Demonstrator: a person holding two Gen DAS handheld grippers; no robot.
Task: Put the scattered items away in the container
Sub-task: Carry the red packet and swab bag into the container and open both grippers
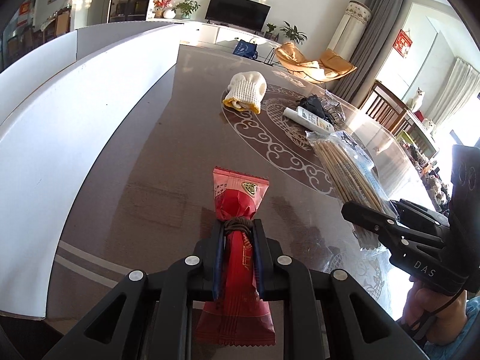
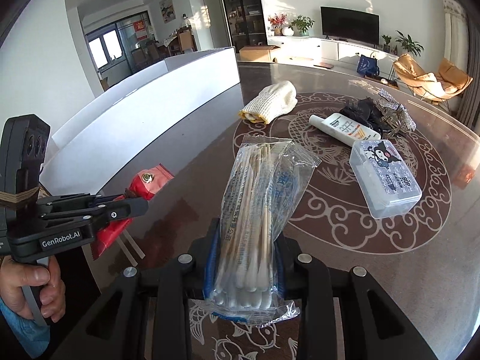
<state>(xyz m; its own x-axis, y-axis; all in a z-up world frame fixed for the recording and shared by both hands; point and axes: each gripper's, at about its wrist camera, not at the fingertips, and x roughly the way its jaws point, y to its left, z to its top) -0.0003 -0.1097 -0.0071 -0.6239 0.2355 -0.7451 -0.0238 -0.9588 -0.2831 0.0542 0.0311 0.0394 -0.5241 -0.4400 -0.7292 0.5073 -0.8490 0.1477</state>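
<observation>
My left gripper [image 1: 239,225] is shut on a red snack packet [image 1: 238,198] and holds it above the brown table; it also shows in the right wrist view [image 2: 141,204]. My right gripper [image 2: 247,225] is shut on a clear bag of cotton swabs [image 2: 258,192], held up off the table; it also shows in the left wrist view [image 1: 372,219]. The white box container [image 1: 60,114] stands along the left, with its long wall [image 2: 144,120] facing me. On the table lie a white knit glove [image 2: 271,102], a white tube [image 2: 345,127], a clear plastic case [image 2: 385,177] and a black bundle [image 2: 364,109].
The round glass-topped table [image 2: 420,240] has a pale scroll pattern. Silver foil wrapping [image 2: 396,111] lies behind the black bundle. Beyond are a cardboard box [image 2: 258,52], a TV cabinet [image 2: 345,48] and orange chairs [image 2: 429,78].
</observation>
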